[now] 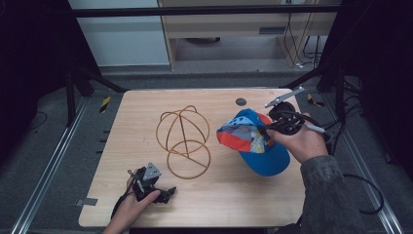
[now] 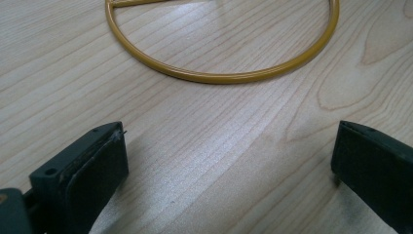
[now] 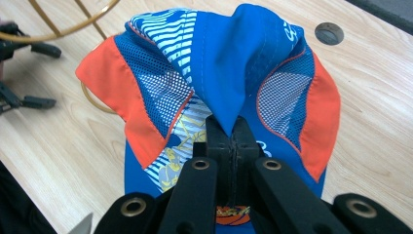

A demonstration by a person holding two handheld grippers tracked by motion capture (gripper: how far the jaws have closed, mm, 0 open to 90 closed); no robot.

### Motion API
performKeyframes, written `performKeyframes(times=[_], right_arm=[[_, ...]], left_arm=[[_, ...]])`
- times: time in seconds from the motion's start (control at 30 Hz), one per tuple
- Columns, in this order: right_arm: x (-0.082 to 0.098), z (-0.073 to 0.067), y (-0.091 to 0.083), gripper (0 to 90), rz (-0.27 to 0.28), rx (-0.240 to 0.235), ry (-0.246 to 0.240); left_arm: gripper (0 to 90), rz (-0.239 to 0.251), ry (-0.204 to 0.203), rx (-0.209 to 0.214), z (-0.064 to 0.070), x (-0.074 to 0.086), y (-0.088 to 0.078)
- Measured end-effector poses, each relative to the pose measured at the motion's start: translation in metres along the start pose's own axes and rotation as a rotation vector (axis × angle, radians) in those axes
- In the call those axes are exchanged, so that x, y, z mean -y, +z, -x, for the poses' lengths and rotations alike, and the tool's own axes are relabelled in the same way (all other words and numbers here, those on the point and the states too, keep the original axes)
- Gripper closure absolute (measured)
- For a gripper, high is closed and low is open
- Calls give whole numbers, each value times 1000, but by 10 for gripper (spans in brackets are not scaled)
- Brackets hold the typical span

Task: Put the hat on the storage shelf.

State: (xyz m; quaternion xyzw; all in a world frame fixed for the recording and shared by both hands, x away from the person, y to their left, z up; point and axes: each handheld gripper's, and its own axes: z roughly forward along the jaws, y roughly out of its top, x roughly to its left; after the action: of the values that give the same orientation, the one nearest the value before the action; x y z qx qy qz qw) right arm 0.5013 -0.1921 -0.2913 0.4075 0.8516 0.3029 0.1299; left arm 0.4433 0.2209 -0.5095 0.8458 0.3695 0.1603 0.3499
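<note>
The soft, light blue-and-orange mesh cap (image 3: 214,83) sags from the right gripper (image 3: 229,134), fingers clenched on its crown, probably fabric only; left gripper (image 2: 229,161) fingers released.

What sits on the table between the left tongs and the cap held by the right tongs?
In the high view, the gold wire hat stand stands between the left tongs and the blue-and-orange cap; otherwise bare wood.

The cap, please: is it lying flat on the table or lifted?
Lifted: the right gripper pinches the cap's crown fabric, which hangs bunched.
</note>
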Motion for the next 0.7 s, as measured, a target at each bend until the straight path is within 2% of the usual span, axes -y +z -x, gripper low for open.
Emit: performKeyframes(times=[0.2, 0.27, 0.6, 0.7], right_arm=[[-12, -2, -7, 899, 10, 28, 8], [-20, -3, -14, 900, 26, 35, 12], [-51, -5, -33, 900, 35, 71, -8], [-64, -11, -43, 899, 82, 67, -23]], left_arm=[[0, -6, 0, -5, -1, -2, 1], [0, -1, -14, -15, -4, -2, 2], [0, 2, -22, -31, -6, -3, 3], [0, 0, -26, -33, -6, -1, 0]])
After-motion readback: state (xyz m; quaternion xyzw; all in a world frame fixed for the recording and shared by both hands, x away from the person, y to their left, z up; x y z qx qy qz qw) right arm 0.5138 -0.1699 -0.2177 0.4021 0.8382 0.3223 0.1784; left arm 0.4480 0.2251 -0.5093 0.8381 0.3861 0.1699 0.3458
